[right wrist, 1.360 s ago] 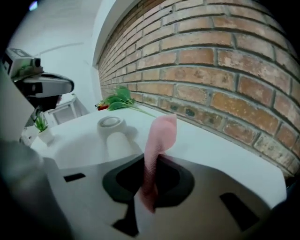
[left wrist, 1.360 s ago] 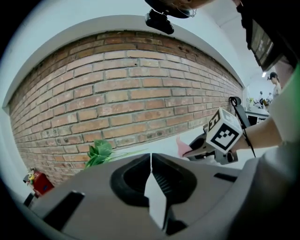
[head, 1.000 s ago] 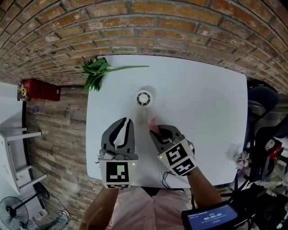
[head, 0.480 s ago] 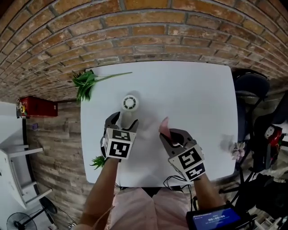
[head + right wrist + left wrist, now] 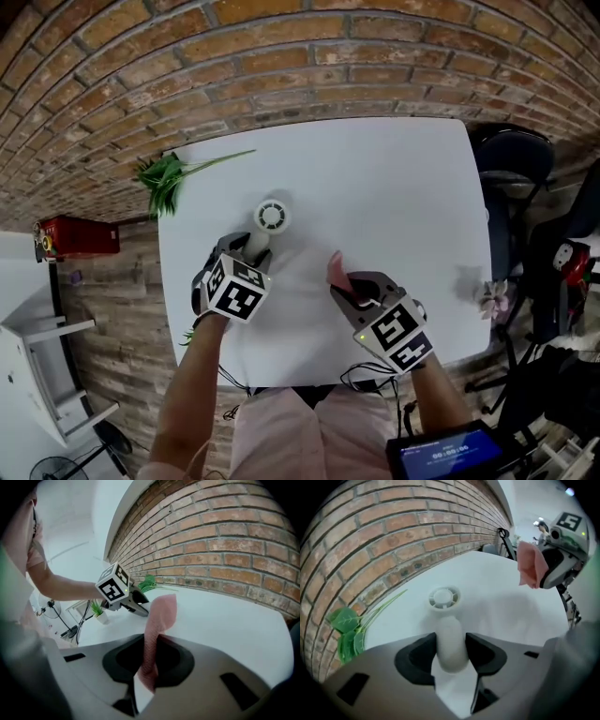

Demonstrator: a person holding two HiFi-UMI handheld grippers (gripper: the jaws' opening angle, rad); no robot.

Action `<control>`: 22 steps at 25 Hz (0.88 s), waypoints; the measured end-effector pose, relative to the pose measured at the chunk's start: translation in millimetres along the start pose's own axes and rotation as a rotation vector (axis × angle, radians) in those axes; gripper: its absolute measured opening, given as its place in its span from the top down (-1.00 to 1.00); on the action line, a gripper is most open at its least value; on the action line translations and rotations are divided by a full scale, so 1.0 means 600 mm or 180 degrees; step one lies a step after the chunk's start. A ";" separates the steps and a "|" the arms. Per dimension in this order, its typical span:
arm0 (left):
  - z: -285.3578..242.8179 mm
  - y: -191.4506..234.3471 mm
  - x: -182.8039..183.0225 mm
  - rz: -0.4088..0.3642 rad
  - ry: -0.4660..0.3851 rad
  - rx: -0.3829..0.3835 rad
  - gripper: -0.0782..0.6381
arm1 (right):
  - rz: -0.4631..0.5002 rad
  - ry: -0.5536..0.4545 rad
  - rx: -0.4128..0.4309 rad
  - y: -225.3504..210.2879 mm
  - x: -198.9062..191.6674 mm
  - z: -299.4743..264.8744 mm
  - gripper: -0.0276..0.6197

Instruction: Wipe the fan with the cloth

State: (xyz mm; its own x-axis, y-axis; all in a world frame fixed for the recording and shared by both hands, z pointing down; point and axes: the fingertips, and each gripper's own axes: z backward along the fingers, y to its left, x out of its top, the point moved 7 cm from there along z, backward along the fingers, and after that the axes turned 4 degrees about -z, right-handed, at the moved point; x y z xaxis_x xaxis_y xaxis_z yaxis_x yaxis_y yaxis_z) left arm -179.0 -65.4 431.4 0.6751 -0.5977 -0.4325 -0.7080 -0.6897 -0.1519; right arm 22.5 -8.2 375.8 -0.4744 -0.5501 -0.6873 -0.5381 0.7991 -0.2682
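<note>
Bright, even light nearly washes out the glossy white tabletop (image 5: pixel 394 187), where the small white plastic fan (image 5: pixel 270 217) throws only a faint soft shadow, while fisheye distortion bows the red brick wall (image 5: pixel 281 56) and the gripper views' near edges go dark and blurred.

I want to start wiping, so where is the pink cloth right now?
In the head view the cloth stands right of centre, pinched between the jaws of the right gripper, apart from the fan to its left.
</note>
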 end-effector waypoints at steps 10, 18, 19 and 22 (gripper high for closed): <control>-0.002 -0.048 0.033 -0.0537 -0.0009 -0.0810 0.21 | 0.0438 0.0541 0.0385 0.024 -0.005 -0.068 0.80; -0.007 -0.057 0.030 -0.0661 -0.0003 -0.0933 0.22 | 0.0387 0.0740 0.0518 0.023 0.004 -0.135 0.80; -0.007 -0.058 0.032 -0.0665 -0.0004 -0.0929 0.22 | 0.0272 0.0724 0.0475 0.018 0.007 -0.139 0.80; -0.006 -0.061 0.034 -0.0694 -0.0001 -0.0905 0.22 | -0.0121 0.0694 0.0335 0.007 0.013 -0.150 0.80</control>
State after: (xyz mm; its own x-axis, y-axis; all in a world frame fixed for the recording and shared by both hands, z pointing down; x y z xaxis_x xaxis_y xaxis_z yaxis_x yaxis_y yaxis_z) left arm -138.9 -53.9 431.5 0.8038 -0.4239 -0.4174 -0.4613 -0.8871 0.0127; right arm -46.1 -31.2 430.1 -0.6006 -0.6104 -0.5163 -0.4883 0.7914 -0.3677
